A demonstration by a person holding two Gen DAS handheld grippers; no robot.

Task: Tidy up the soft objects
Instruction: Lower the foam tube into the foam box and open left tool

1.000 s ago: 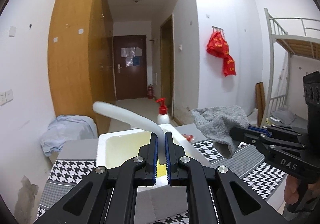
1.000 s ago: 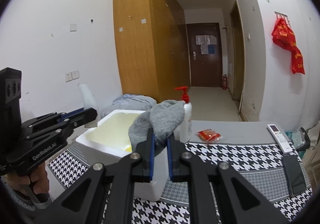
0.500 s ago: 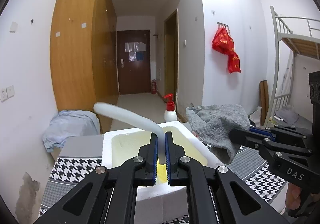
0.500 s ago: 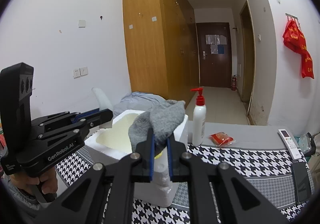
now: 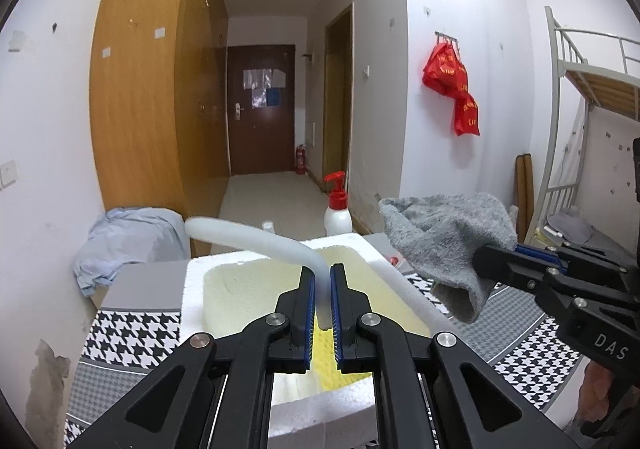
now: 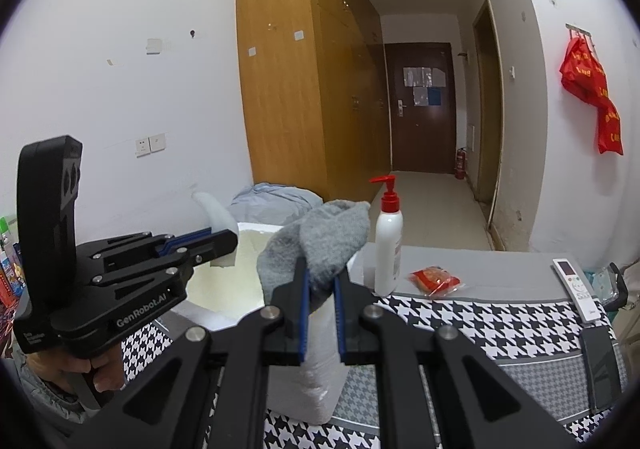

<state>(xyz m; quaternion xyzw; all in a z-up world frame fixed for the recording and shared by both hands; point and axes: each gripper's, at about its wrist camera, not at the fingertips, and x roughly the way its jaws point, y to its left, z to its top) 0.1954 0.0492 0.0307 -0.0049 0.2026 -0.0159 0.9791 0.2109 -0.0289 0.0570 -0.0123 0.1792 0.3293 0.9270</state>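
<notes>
Grey cloth (image 6: 320, 245) (fuzzy, crumpled) droops limp from closed right jaws.

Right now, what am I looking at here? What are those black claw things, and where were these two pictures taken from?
No robot: a person holds a black pincer tool in each hand, each with a camera looking along its fingers. One picture comes from the left tool, shut on a bent white foam tube; the other from the right tool, shut on a grey cloth. Each tool also shows in the other's picture. Below is a white foam box on a houndstooth-covered table, with a pump bottle, a red packet and a remote.
</notes>
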